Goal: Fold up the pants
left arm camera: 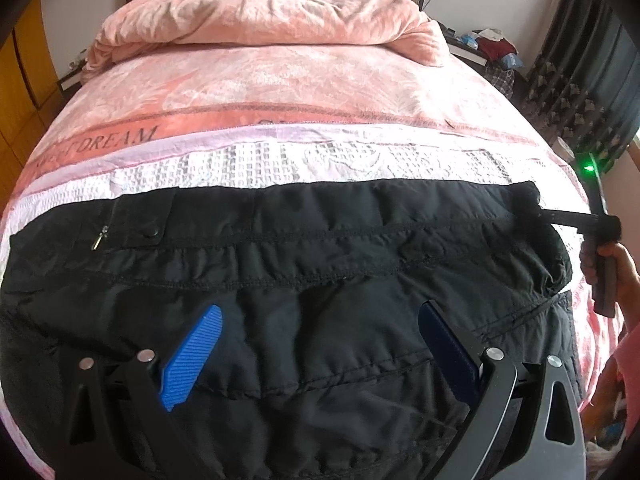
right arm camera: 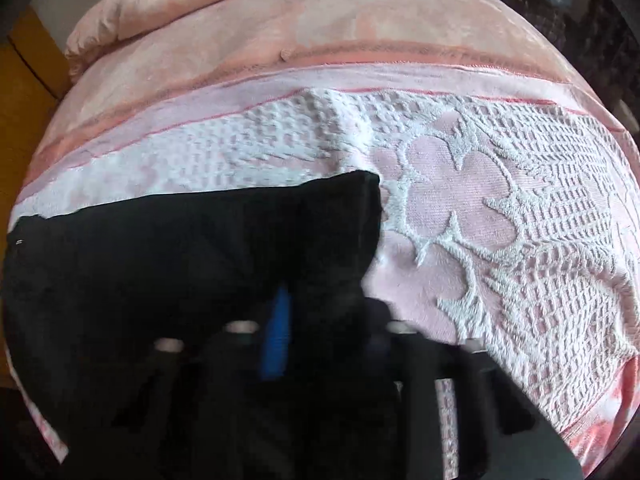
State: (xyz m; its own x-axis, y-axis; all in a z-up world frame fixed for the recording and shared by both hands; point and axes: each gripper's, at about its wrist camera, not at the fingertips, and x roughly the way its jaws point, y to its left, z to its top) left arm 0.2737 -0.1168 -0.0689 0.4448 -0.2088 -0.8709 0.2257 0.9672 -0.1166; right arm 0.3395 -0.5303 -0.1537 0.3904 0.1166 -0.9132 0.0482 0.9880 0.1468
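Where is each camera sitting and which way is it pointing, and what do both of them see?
Left wrist view: sits on the left gripper, looking up the bed toward the quilt; its open blue fingers hover over the black pants; the right gripper and the person's hand show at the pants' right end.
Right wrist view: sits on the right gripper, low and blurred, facing the same way, at the pants' end.
Shared: pants, white patterned blanket, quilt.
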